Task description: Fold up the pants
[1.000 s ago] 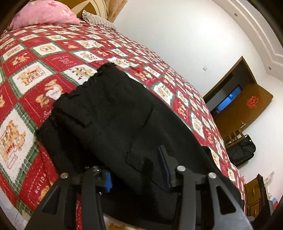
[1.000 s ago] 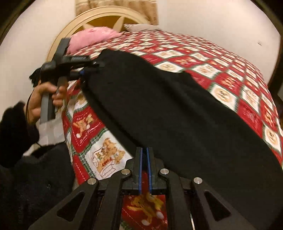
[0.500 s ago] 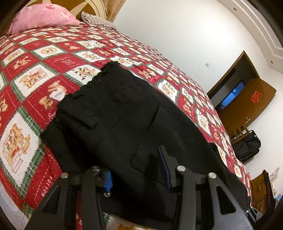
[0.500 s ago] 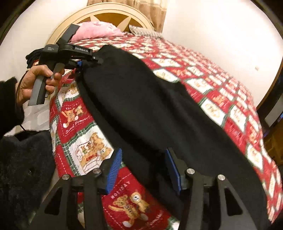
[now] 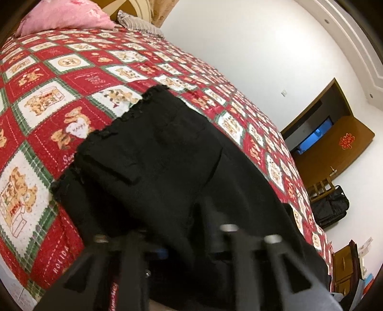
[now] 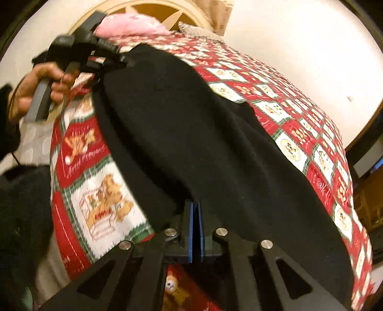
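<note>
Down at the near edge of the bed, the right gripper (image 6: pixel 195 215) has its blue pads pressed flat together on the black cloth of the pants (image 6: pixel 215 148), pinching the near side edge where it runs along the bedspread (image 6: pixel 100 205). That grip looks chosen to carry this long edge across the garment. The left gripper (image 6: pixel 112 61), held in a hand (image 6: pixel 36 88) further up the same edge, meets the cloth near the waistband end; its fingers are blurred in its own view, so the pinch cannot be read there, though the black fabric reaches right up between them and the jaws appear drawn together on it. Two grips spaced along one side would keep the edge straight when it is lifted, which is my reading of why they sit this way. The pants lie spread flat on the red teddy-bear bedspread, waistband towards the pink pillow (image 5: pixel 64 16). From the left wrist, the gathered waistband (image 5: pixel 119 119) and a back pocket show plainly, along with a doorway (image 5: pixel 318 134) and a dark bag (image 5: pixel 330 205) by the far wall. From the right wrist, none of that appears; instead it shows the hand on the other tool, the headboard (image 6: pixel 148 9), and the long leg running off to the right.
</note>
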Demonstrator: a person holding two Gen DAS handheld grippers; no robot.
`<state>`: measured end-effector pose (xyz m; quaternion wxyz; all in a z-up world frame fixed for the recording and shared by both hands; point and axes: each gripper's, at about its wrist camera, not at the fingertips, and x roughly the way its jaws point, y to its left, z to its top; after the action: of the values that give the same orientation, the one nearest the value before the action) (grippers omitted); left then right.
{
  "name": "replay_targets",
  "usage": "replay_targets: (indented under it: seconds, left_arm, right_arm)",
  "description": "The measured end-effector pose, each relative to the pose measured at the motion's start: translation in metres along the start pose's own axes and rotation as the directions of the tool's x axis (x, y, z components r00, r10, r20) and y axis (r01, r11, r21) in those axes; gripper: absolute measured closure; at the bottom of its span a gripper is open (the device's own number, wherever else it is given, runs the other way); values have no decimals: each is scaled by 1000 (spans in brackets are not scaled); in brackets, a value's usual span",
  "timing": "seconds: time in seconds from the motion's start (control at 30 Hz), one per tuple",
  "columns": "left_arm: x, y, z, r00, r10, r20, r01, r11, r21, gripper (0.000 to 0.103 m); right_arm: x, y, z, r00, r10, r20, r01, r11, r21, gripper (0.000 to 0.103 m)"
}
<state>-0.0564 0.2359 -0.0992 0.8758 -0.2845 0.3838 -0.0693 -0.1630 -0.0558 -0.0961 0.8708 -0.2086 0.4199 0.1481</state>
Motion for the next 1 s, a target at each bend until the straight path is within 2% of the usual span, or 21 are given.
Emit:
replay_targets:
  seconds: [0.07,0.13,0.3,0.43,0.47,0.53,0.63,0.73,0.77,0.8,0.9,0.93,1.0]
  left_arm:
    - [-4,3,1,1000,-29,3,29,1000,-11,94]
    - [-13,2,0,998,-66,19,66,998,1,95]
    - [-28,-6,-8,999,-33,35,30,997,69,95]
    - [-30,2,-17,1000,9,27,-11,996,86,94]
    - [-26,6,-19,999,36,19,-37,996,83,91]
    - [-19,14,-19,999,45,24,-46,997,59,89]
    - [-14,18,-11,997,52,54,-55,998,44,86]
    - [-6,12,-2,995,85,60,-91,991,101,85]
    - [-4,11,-1,994,88,57,-94,989,117,85]
    - [-3,11,1,995,88,49,-94,987,129,85]
    - [-12,15,5,997,73,5,-73,984,161,78]
    - [-19,18,4,998,66,-7,-64,983,170,70]
    - [-31,21,5,999,30,-39,-22,981,193,66]
  right_arm:
    - [-8,-3,-1,999,46,27,-47,999,27,100]
    - [-17,-1,-4,996,79,42,-80,997,21,100]
    - [-19,9,-15,990,143,10,-143,989,-25,100]
    - [-12,16,-20,993,119,0,-119,992,-46,100]
    - [-10,16,-20,994,108,11,-107,993,-43,99]
    - [-8,17,-19,996,86,27,-84,995,-50,98]
    - [-4,16,-15,998,49,35,-48,999,-26,92]
    - [-4,10,-12,999,32,40,-33,999,24,69]
    - [-6,4,-11,998,53,41,-55,997,59,57]
    - [-8,-1,-11,995,84,47,-88,992,90,54]
    - [-25,-16,-12,986,146,75,-156,976,153,53]
    - [-33,-22,-12,980,174,93,-188,967,171,53]
    - [-47,-40,-8,964,225,144,-252,944,212,53]
